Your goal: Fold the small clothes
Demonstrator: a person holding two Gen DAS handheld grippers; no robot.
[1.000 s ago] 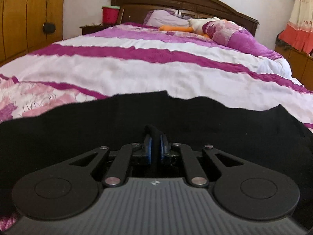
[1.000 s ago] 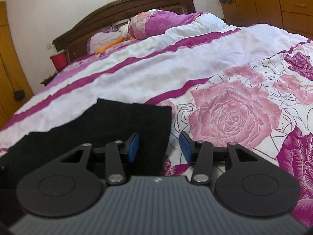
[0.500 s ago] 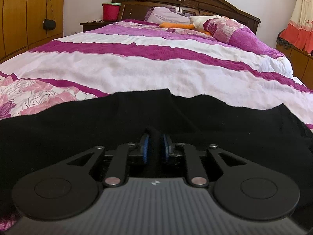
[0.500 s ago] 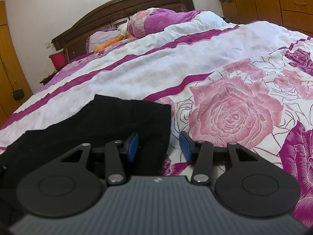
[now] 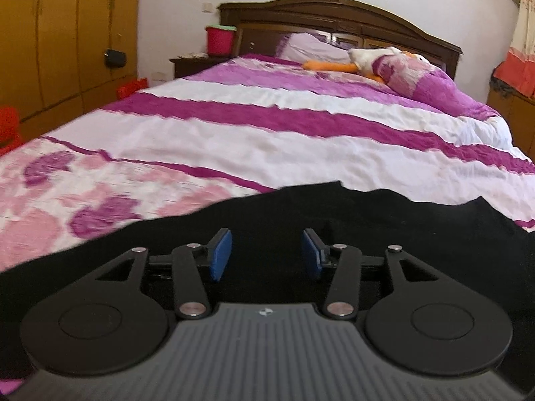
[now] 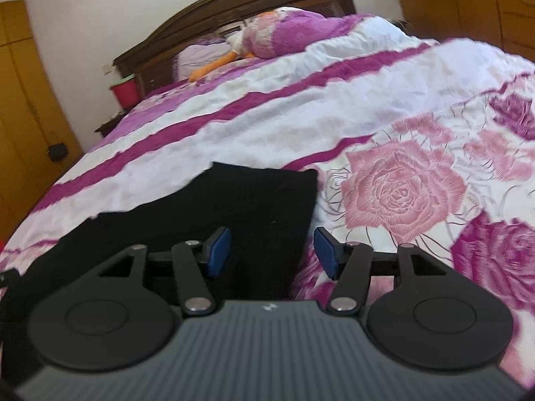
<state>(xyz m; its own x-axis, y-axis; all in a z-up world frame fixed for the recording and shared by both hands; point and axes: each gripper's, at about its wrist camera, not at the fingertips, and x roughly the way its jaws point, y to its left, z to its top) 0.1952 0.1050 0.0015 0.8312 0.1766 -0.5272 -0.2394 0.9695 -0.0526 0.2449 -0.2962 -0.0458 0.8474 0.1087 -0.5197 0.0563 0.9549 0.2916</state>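
Left hand-held gripper (image 5: 265, 255): released, its blue pads (image 5: 220, 254) spread wide with nothing between them; it hovers low over the black garment, whose cloth fills the gap below the fingers.
Right hand-held gripper (image 6: 272, 252): released as well, blue pads (image 6: 219, 250) apart; the left finger sits over the black cloth, the right finger over the rose print of the bedspread, so the garment's right edge runs between them.
Black garment (image 5: 367, 220): lies flat on the near part of the bed, a dark cloth with a wavy far edge in the left view; in the right view (image 6: 254, 207) it shows a squared far corner and a straight right edge, spreading wider to the left.
Bedspread (image 5: 267, 140): white with magenta stripes across the middle, pink and purple rose print at the near end; the garment rests directly on it.
Pillow (image 5: 311, 45): pale lilac, against the headboard.
Headboard (image 5: 334, 16): dark carved wood at the far end of the bed.
Plush toy (image 5: 364, 58): white with orange parts, lying near the pillow, partly under a folded purple quilt (image 5: 424, 83).
Red bucket (image 5: 219, 38): stands on the nightstand (image 5: 190, 63) beside the headboard.
Wardrobe (image 5: 60, 33): yellow-brown doors along the left wall.
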